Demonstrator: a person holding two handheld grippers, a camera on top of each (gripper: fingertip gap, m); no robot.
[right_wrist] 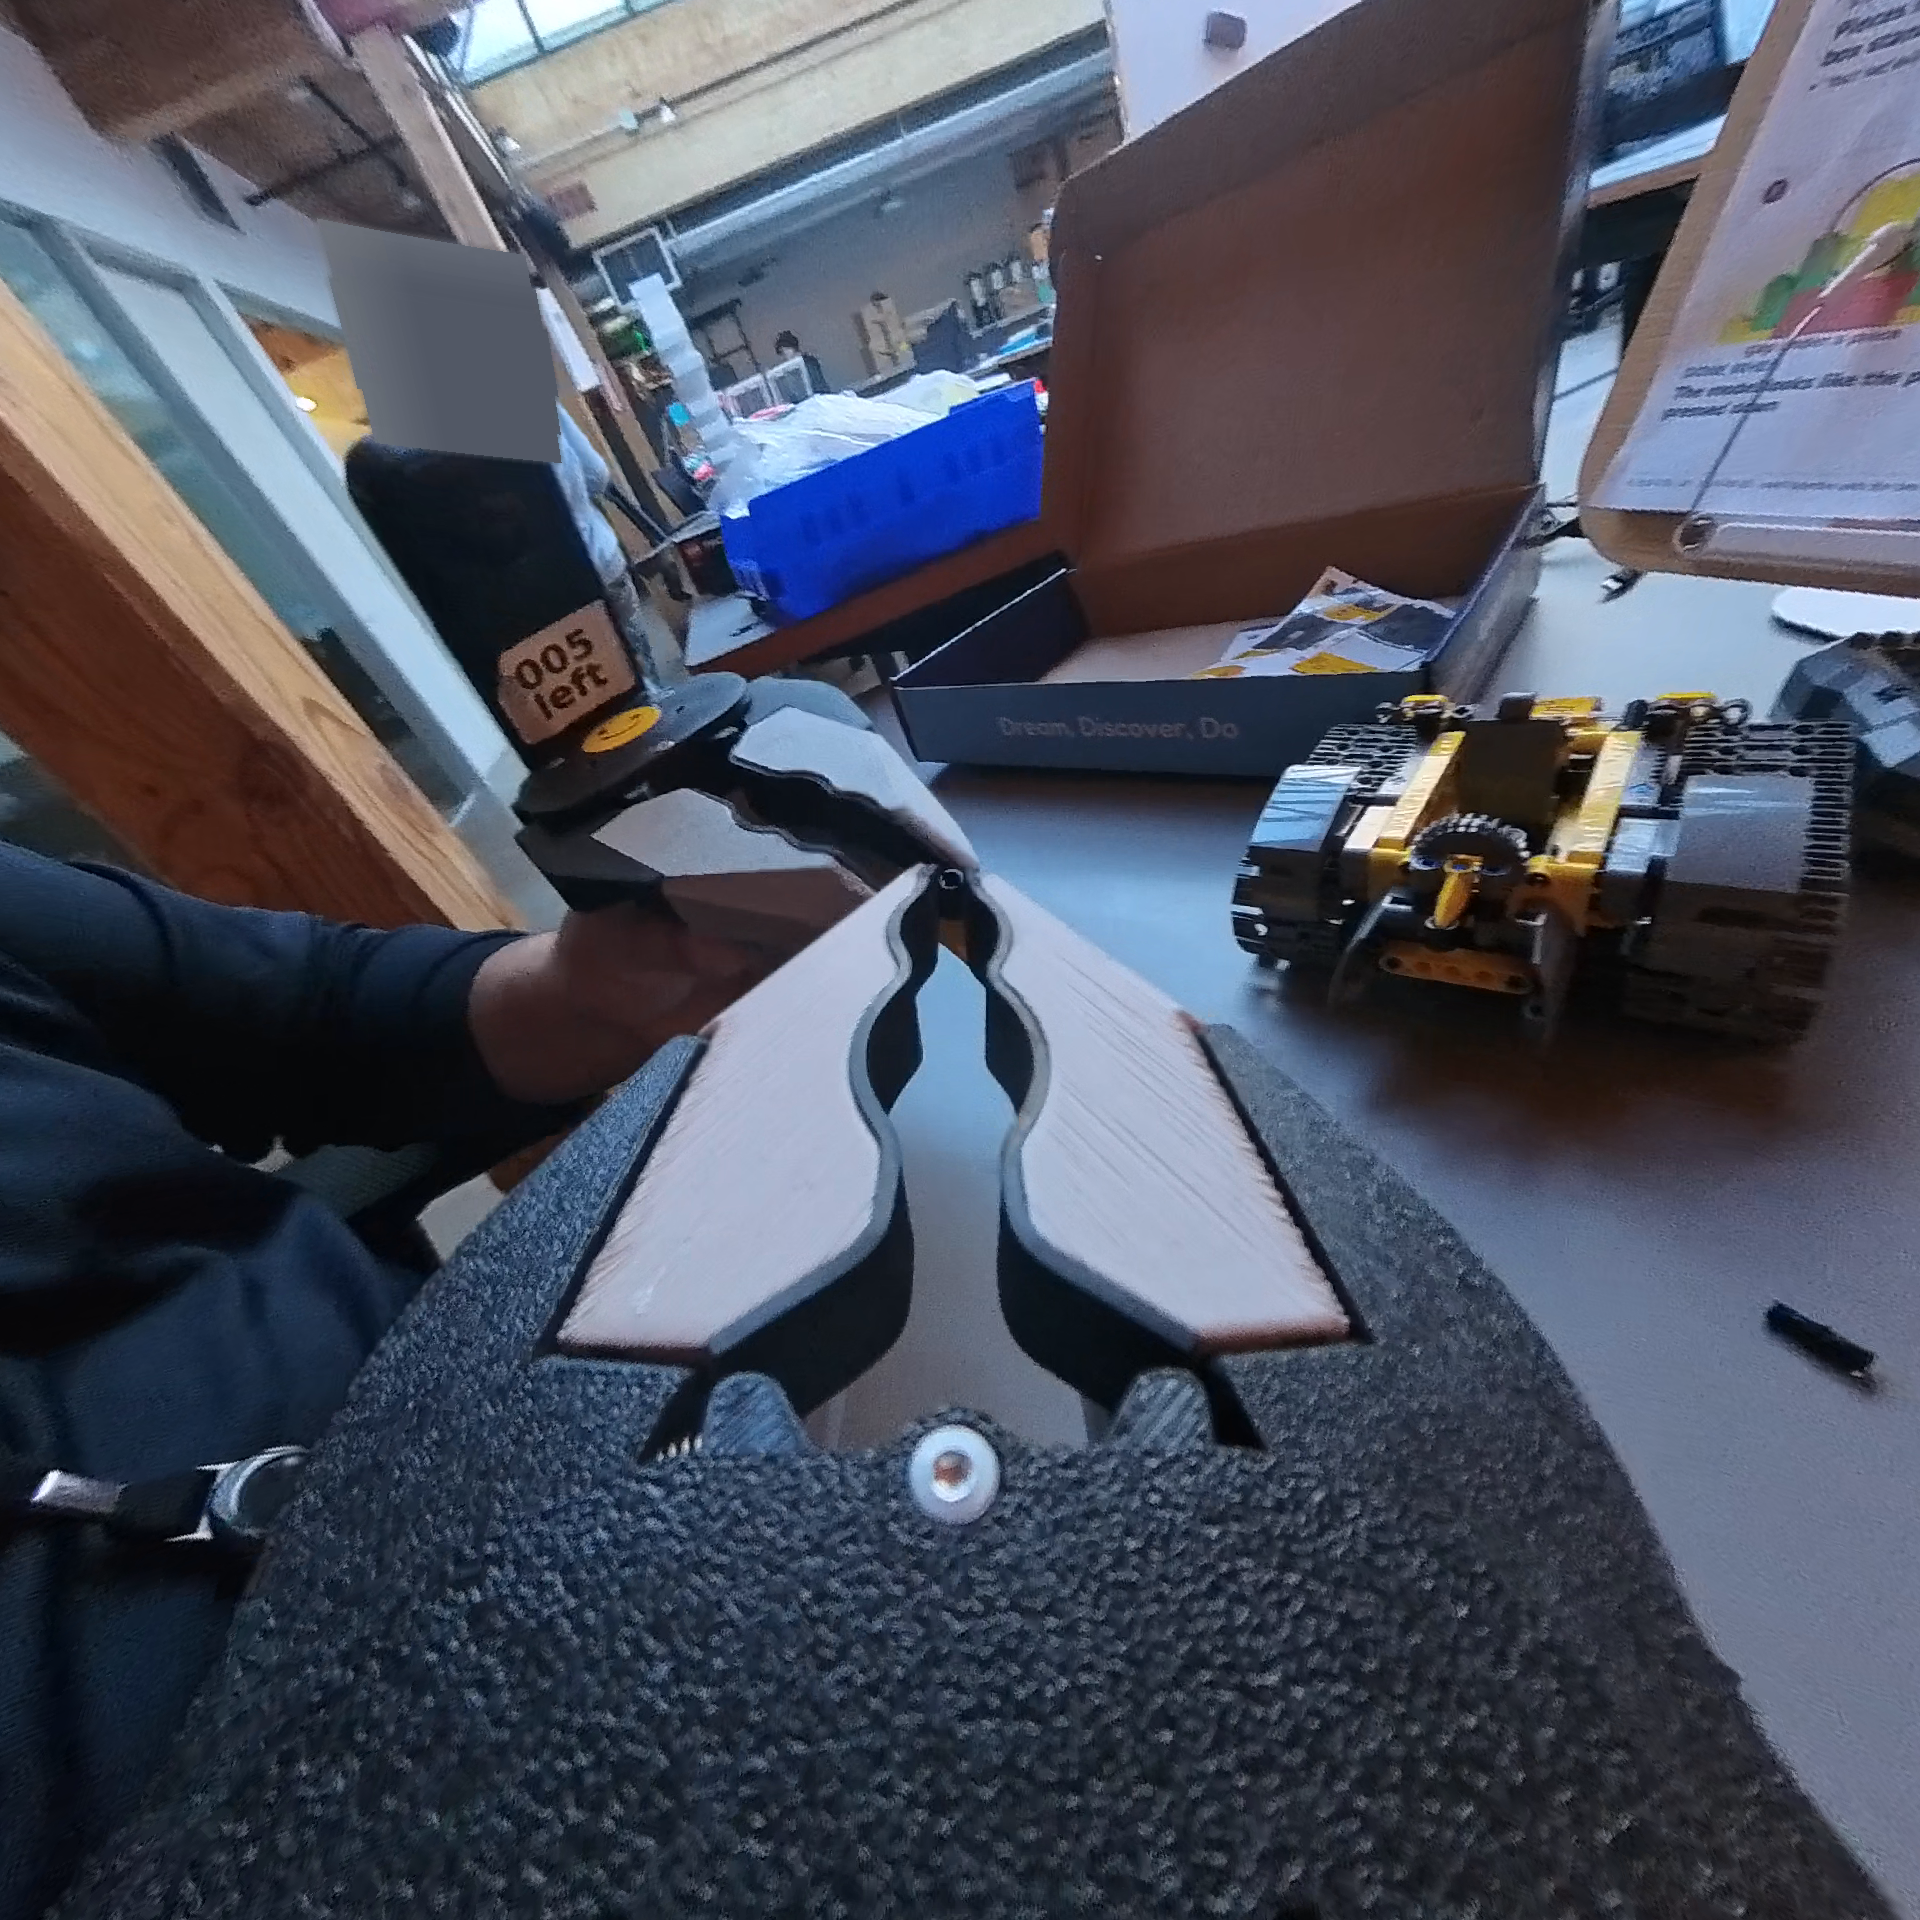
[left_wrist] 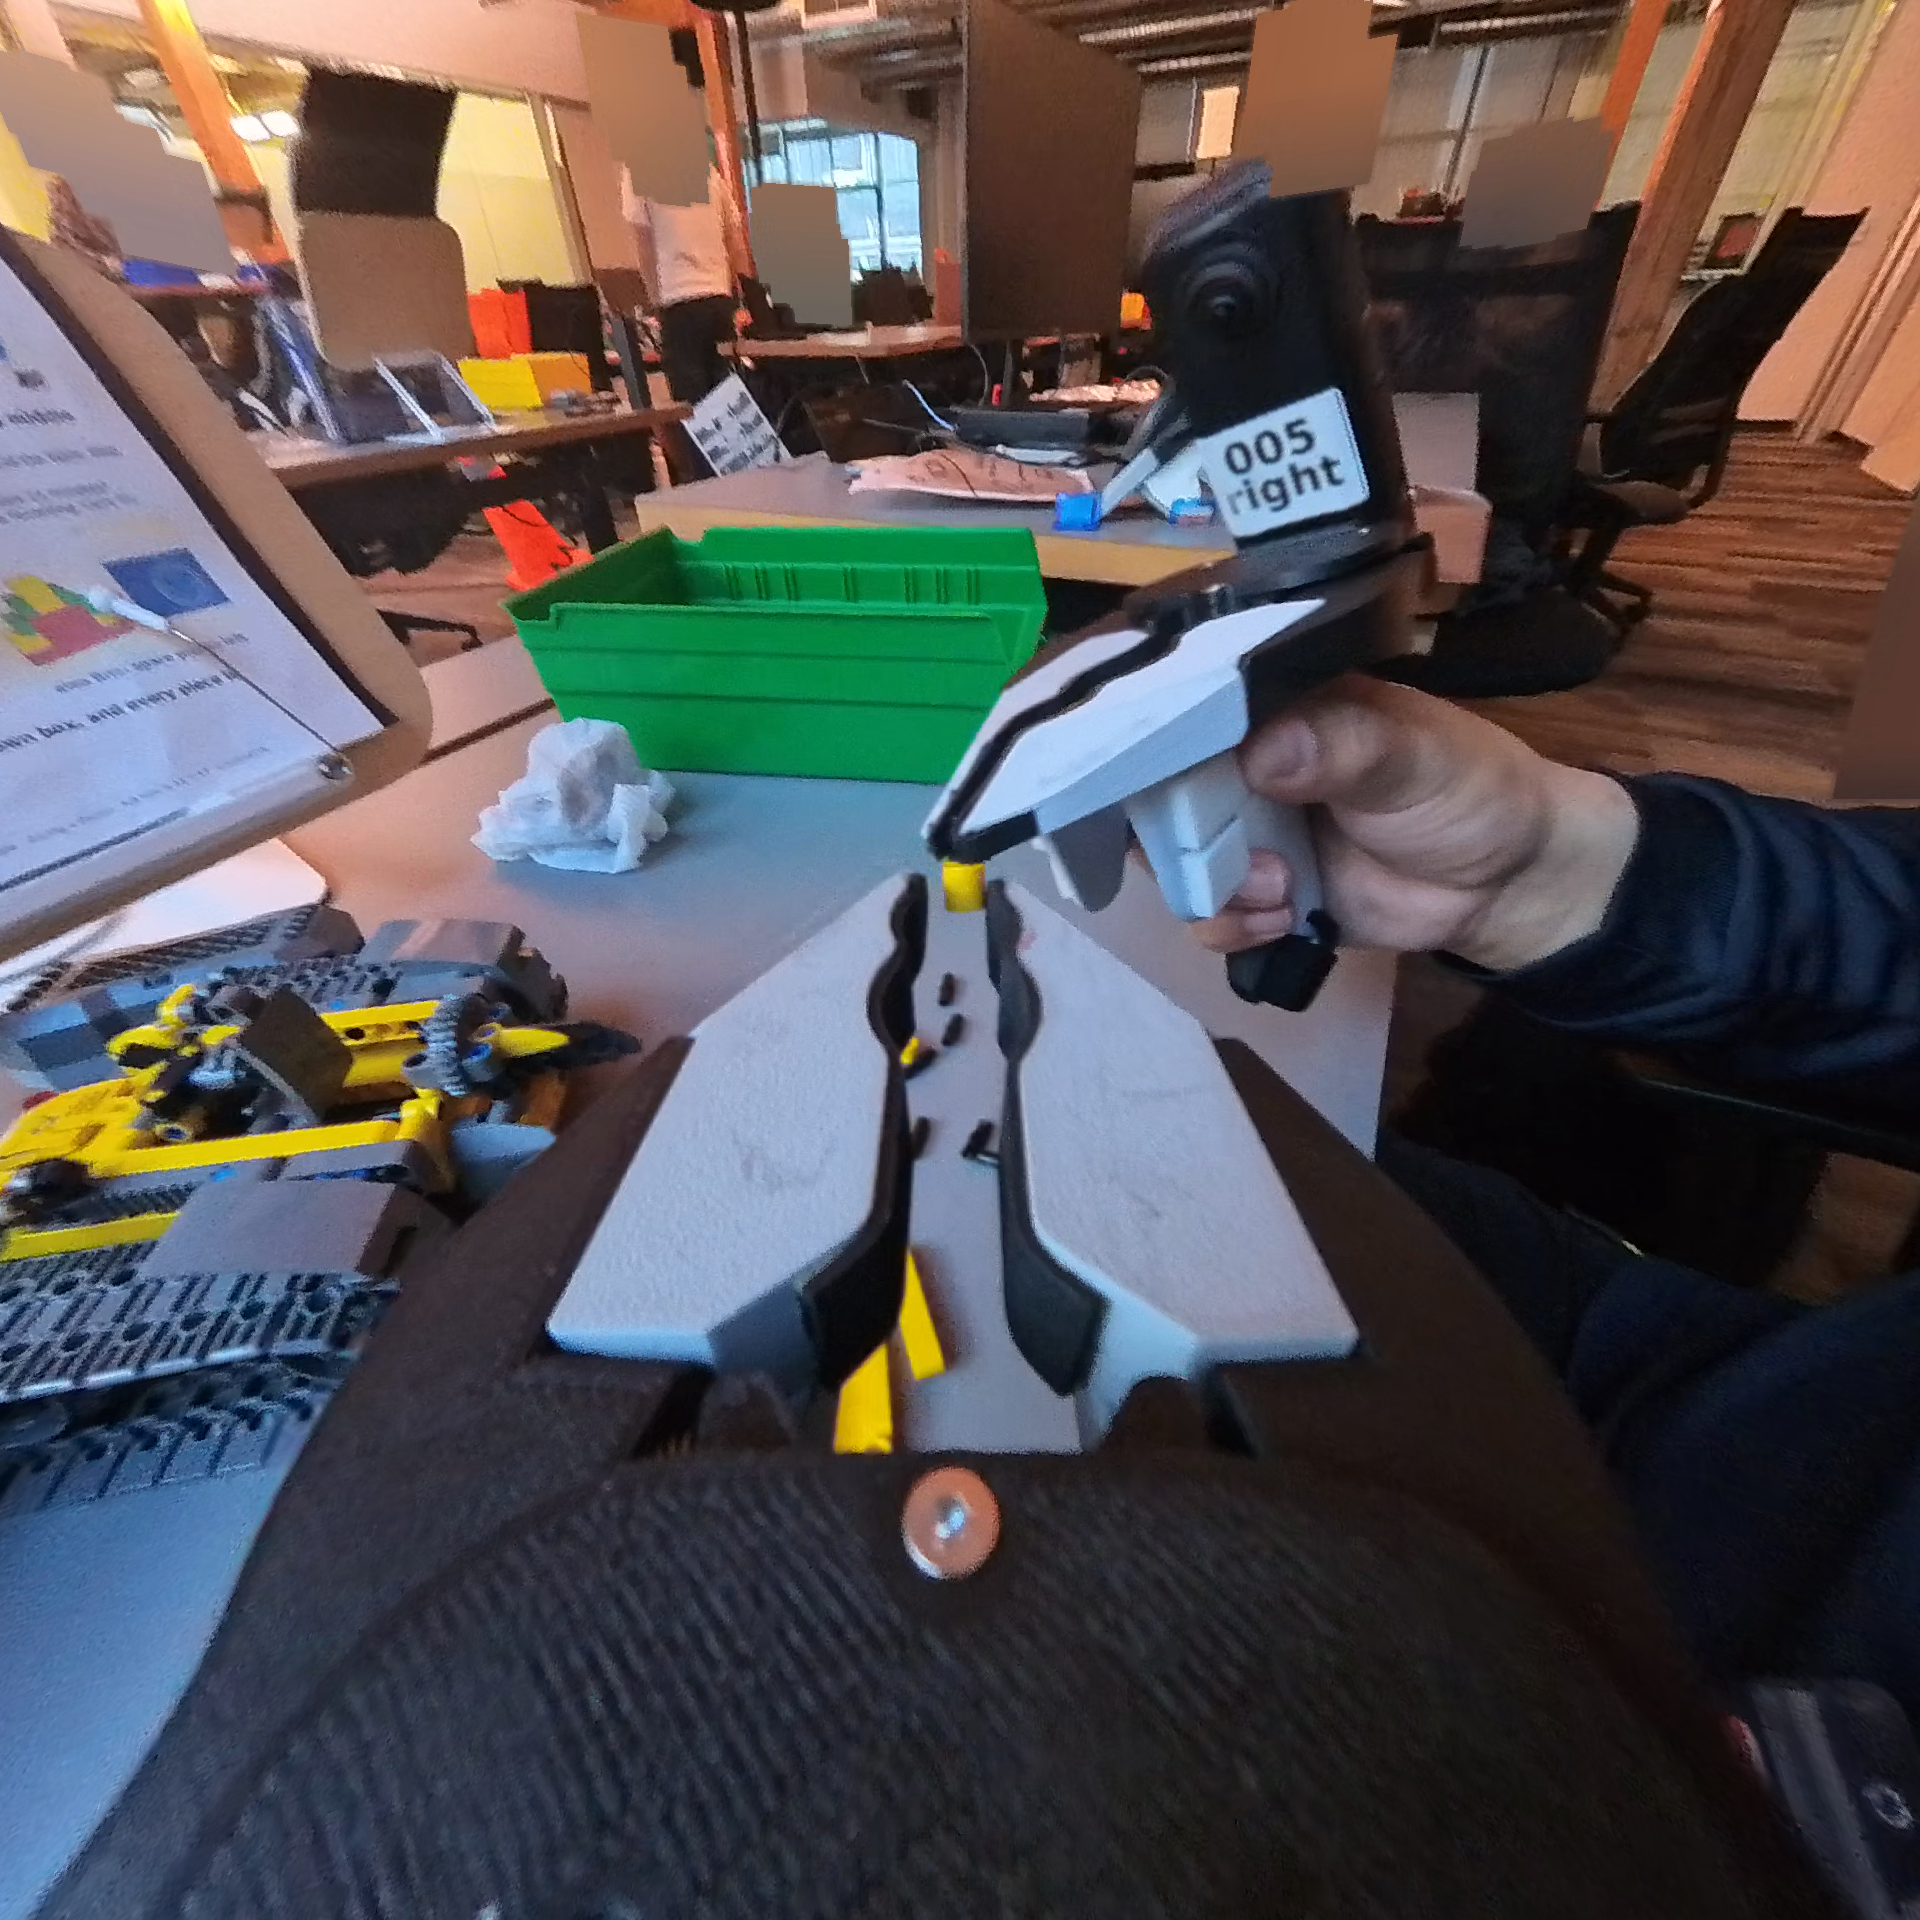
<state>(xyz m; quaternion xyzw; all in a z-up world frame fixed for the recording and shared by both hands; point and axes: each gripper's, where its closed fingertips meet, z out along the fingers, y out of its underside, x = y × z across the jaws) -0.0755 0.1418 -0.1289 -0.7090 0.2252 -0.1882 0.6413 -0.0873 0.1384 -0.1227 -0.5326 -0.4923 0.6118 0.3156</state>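
My left gripper (left_wrist: 956, 896) is shut on a small yellow cylindrical piece (left_wrist: 961, 886), held upright above the grey table (left_wrist: 748, 914). My right gripper (left_wrist: 951, 850) comes in from the upper right and its tips meet the top of the yellow piece. In the right wrist view my right gripper (right_wrist: 951, 883) is shut on a small black pin (right_wrist: 951, 880), seen end-on, with the left gripper (right_wrist: 914, 831) tip to tip against it. Several loose black pins (left_wrist: 949, 1023) and a yellow beam (left_wrist: 920, 1335) lie on the table under the left fingers.
A yellow and grey tracked brick vehicle (left_wrist: 260, 1091) (right_wrist: 1548, 862) stands on the table. A green bin (left_wrist: 779, 655) and crumpled tissue (left_wrist: 577, 795) are behind. An instruction sheet on a stand (left_wrist: 135, 623), an open cardboard box (right_wrist: 1247, 468) and a loose black pin (right_wrist: 1818, 1351) are nearby. Left and right tips are no more than a few centimetres apart.
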